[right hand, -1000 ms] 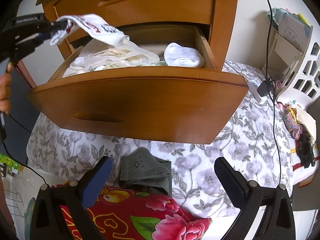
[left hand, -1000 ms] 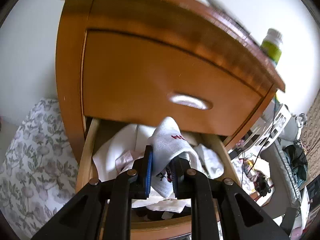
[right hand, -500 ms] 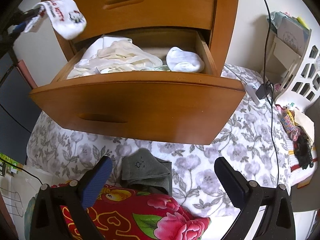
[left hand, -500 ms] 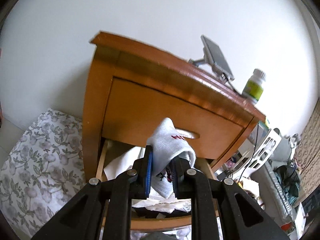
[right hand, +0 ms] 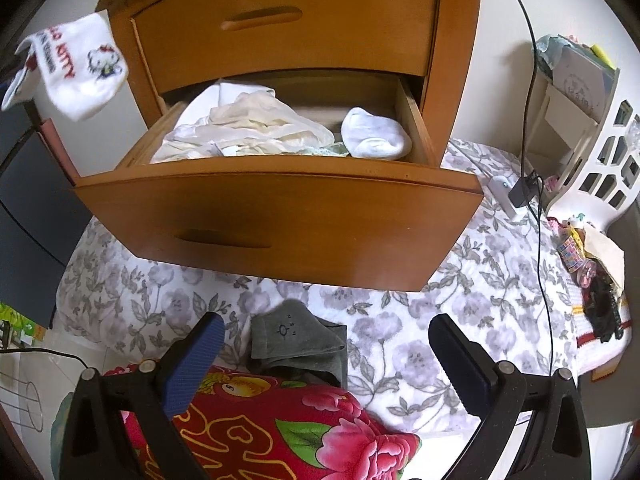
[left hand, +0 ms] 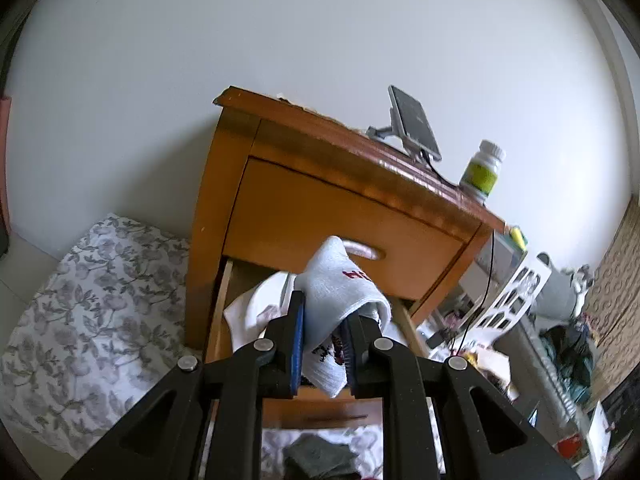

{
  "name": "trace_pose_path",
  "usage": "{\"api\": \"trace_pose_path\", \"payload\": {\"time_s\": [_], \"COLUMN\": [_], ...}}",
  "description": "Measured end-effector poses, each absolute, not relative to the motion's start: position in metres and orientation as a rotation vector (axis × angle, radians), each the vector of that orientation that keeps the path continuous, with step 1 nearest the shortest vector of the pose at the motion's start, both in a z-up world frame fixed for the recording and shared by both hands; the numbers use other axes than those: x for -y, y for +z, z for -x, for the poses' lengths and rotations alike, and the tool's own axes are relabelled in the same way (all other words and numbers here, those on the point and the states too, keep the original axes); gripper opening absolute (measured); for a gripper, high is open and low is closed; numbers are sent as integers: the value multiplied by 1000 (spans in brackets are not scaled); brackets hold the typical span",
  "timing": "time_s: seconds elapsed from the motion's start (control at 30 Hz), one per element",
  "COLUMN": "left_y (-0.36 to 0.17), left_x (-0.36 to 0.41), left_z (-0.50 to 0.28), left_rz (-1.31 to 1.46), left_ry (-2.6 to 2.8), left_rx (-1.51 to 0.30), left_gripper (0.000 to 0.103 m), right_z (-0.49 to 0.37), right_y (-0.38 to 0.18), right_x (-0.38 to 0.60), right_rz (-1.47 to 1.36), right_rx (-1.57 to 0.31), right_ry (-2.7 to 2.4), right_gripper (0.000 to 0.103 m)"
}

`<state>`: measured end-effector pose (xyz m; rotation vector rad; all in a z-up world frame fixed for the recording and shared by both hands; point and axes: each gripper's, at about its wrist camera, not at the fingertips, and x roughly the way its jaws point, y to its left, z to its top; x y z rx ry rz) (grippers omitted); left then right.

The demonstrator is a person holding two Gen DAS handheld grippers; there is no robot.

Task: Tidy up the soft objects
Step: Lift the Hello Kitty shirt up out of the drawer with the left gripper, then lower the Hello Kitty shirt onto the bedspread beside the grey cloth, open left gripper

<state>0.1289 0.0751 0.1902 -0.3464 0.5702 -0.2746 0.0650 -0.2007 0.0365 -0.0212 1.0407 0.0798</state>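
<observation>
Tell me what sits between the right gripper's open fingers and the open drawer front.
In the right wrist view, a folded grey sock lies on the floral bedspread between the right gripper and the open drawer.

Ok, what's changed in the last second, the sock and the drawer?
The left claw, shut on the white printed sock, carried it up and away from the open drawer toward the left. The right claw stayed open over the grey sock; the drawer's contents are unchanged.
</observation>
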Motion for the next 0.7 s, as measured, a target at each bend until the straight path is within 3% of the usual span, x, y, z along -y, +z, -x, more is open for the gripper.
{"api": "trace_pose_path", "payload": {"time_s": [0.7], "left_y": [138], "left_x": [-64], "left_z": [-96], "left_rz": [274], "left_ry": [-272], "left_rx": [-815], "left_gripper": [18], "right_z": [-41], "right_y": [59], "right_x": [197], "right_rz": [25], "right_rx": [-989], "right_ry": [84], "right_gripper": [103]}}
